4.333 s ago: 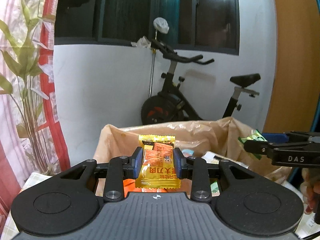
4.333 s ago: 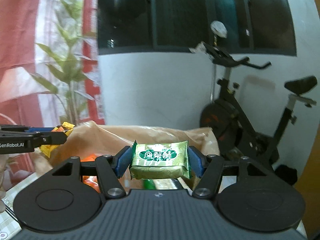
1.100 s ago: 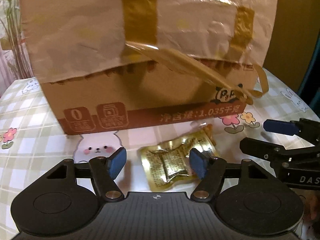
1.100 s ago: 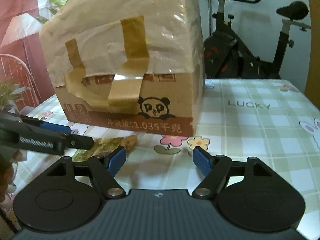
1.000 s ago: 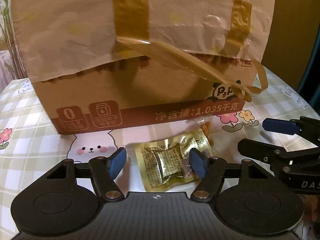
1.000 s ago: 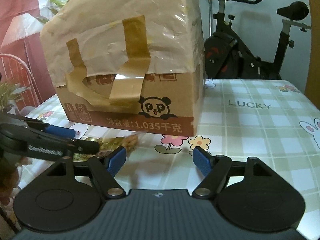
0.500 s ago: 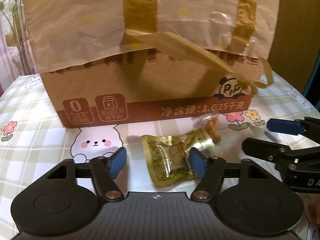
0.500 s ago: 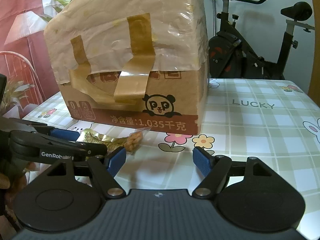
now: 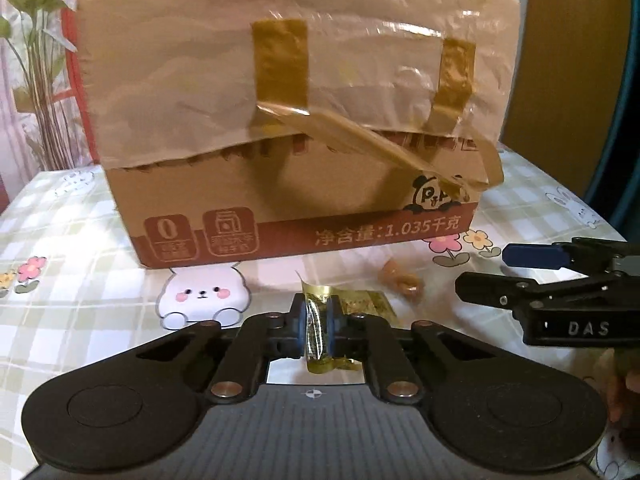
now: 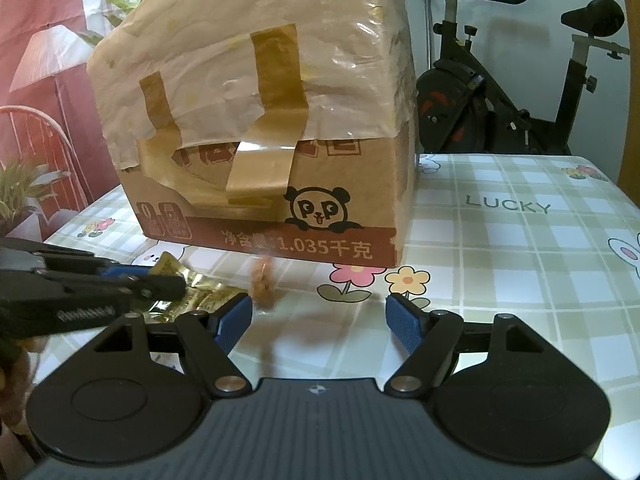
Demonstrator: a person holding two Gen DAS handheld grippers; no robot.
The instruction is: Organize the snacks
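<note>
A gold foil snack packet (image 9: 366, 305) lies on the checked tablecloth in front of a cardboard box (image 9: 300, 192) draped with a taped plastic bag. My left gripper (image 9: 316, 326) has its jaws closing, and the blue pads pinch the packet's near end, folded upright. A blurred orange-brown lump (image 9: 400, 280) shows at the packet's far end. In the right wrist view the left gripper (image 10: 160, 284) reaches in from the left over the packet (image 10: 204, 296). My right gripper (image 10: 318, 316) is open with nothing between its pads, just right of the packet; it also shows at the right edge as the right gripper (image 9: 516, 276).
The box (image 10: 260, 152) fills the middle of the table. The tablecloth (image 10: 520, 264) runs bare to its right, up to the table's edge. An exercise bike (image 10: 500, 92) stands behind the table, and a plant (image 9: 36, 40) at the far left.
The left jaws have shut from wide open onto the gold packet, which was lying flat between them and now stands folded between the pads. The right gripper has not moved.
</note>
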